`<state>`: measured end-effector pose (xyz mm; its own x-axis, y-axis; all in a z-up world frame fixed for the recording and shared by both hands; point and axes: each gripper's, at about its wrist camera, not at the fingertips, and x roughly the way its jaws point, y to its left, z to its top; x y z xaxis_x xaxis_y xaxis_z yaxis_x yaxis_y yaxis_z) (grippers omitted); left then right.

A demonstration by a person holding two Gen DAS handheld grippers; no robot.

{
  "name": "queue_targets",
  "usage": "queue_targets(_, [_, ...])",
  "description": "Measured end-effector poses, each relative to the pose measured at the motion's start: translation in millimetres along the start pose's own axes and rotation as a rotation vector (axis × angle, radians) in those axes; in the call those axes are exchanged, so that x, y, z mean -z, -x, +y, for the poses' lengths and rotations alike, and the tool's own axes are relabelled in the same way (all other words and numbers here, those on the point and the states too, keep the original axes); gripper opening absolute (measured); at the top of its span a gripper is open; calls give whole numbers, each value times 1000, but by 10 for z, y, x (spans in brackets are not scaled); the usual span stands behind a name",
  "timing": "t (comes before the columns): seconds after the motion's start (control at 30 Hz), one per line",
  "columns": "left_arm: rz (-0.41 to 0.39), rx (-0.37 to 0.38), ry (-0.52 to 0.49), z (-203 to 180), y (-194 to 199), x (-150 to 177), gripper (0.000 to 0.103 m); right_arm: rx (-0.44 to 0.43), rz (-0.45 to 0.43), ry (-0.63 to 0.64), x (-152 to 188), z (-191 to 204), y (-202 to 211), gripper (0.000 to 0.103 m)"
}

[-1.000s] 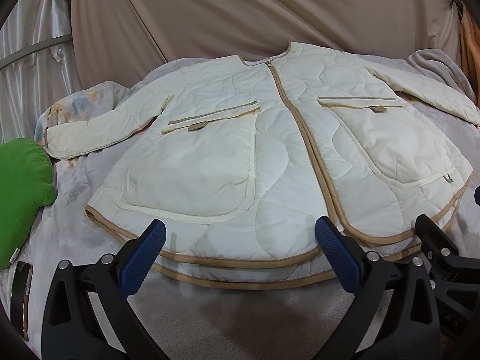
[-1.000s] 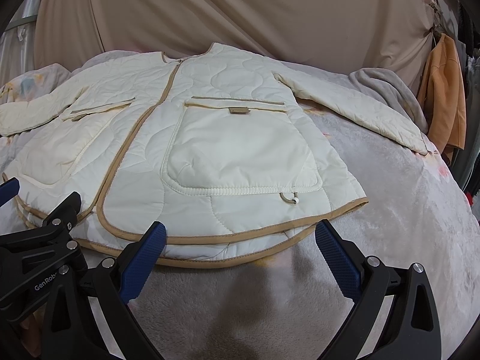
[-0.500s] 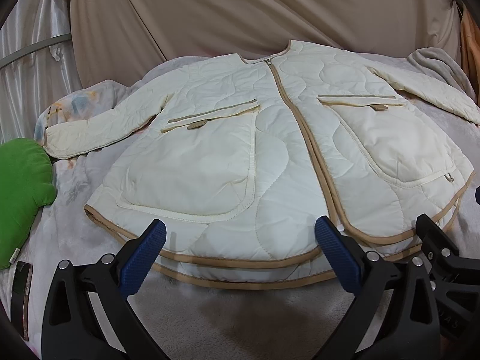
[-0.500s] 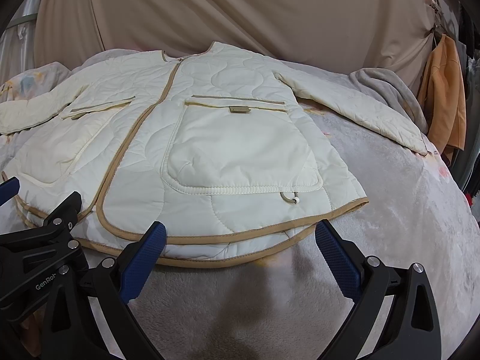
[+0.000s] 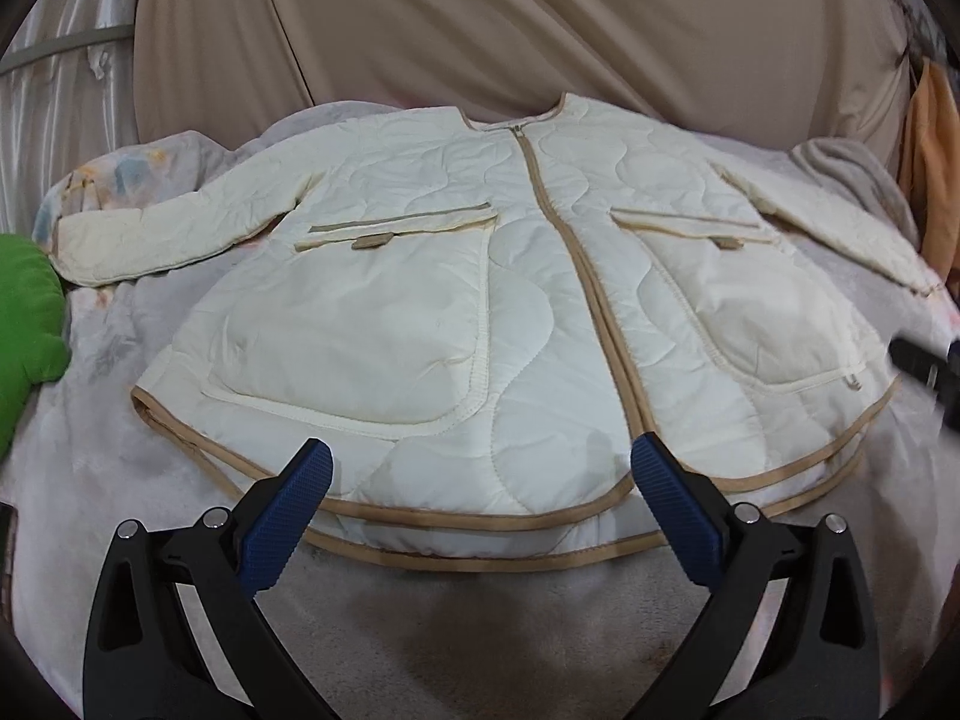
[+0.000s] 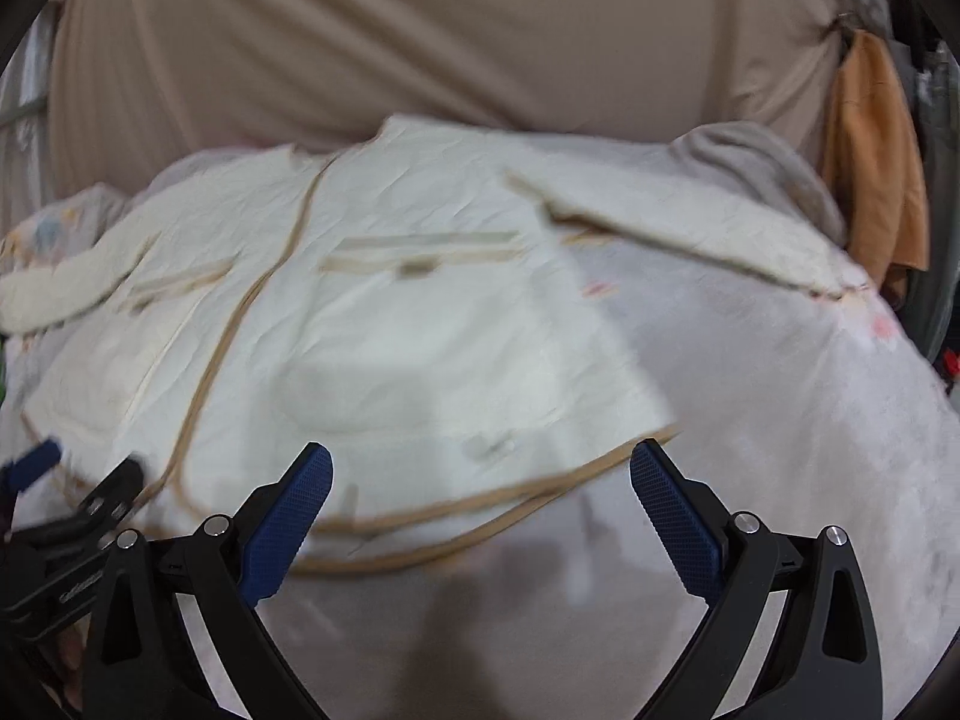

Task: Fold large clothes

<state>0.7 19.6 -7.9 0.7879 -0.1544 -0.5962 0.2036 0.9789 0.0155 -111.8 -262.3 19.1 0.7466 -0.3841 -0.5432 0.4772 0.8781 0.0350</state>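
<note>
A cream quilted jacket (image 5: 480, 300) with tan trim lies flat, front up and zipped, on a bed, sleeves spread to both sides. My left gripper (image 5: 480, 468) is open and empty, just above the jacket's bottom hem. My right gripper (image 6: 480, 468) is open and empty over the hem near the jacket's right pocket (image 6: 420, 360); that view is blurred by motion. The jacket also shows in the right wrist view (image 6: 336, 312). The right gripper shows at the right edge of the left wrist view (image 5: 927, 360).
A pale grey blanket (image 5: 480, 630) covers the bed. A green cushion (image 5: 27, 312) lies at the left edge. A grey throw (image 6: 762, 168) and a hanging orange cloth (image 6: 876, 150) are at the back right. A beige curtain (image 5: 480, 30) hangs behind.
My right gripper has moved away to the right and upward, blurring its view. My left gripper has shifted slightly forward. The jacket has not moved.
</note>
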Motion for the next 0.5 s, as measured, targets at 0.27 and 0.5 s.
queue_targets(0.27, [-10, 70, 57, 152, 71, -89, 97, 154, 38, -287, -806, -1655, -1039, 98])
queue_targets(0.5, [-37, -17, 0, 386, 69, -431, 98, 197, 115, -588, -945, -2802, -1812, 79])
